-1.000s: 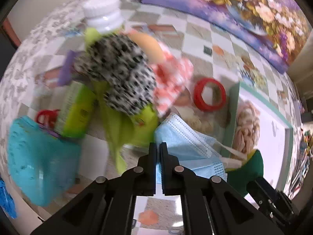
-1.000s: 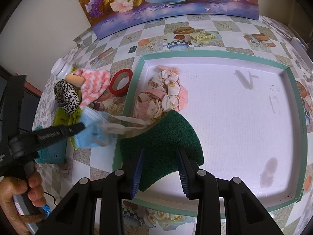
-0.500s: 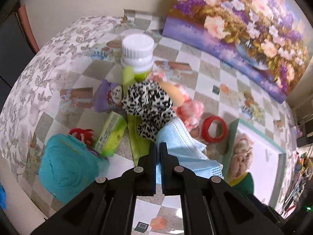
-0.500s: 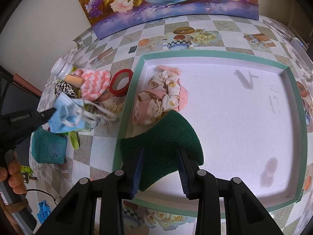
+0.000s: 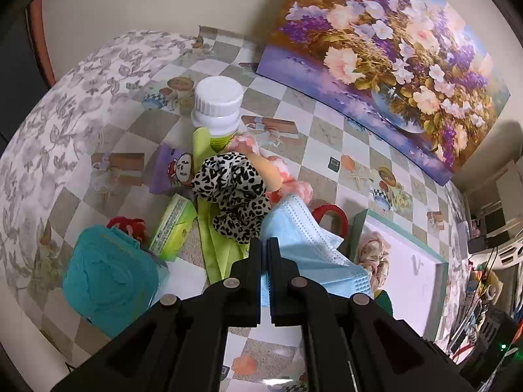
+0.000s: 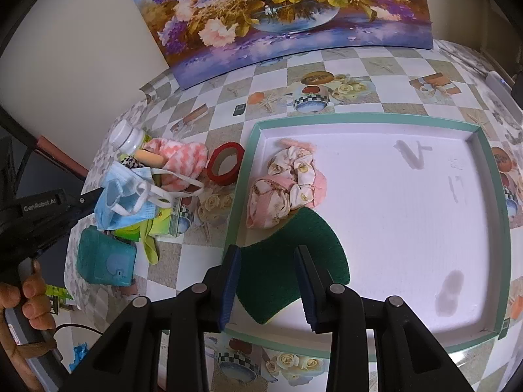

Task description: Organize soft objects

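My left gripper [image 5: 264, 245] is shut on a blue face mask [image 5: 304, 248] and holds it in the air above the pile left of the tray; the mask [image 6: 126, 201] hangs with its white loops loose. Below it lie a leopard-print scrunchie [image 5: 233, 192] and a pink-and-white knitted piece [image 6: 183, 160]. My right gripper [image 6: 268, 261] is open and empty, over the green scouring pad [image 6: 294, 261] in the green-rimmed white tray [image 6: 359, 119]. A floral pink scrunchie [image 6: 286, 186] lies in the tray beside the pad.
A white-capped bottle [image 5: 217, 107], a purple sachet [image 5: 175, 171], a green box [image 5: 173, 228], a lime cloth [image 5: 215, 248], a teal sponge [image 5: 108, 277] and a red tape ring [image 6: 225, 166] lie left of the tray. A flower painting [image 6: 278, 9] leans on the wall.
My left gripper has lifted the blue mask up and back from the pile. The right gripper has not moved.
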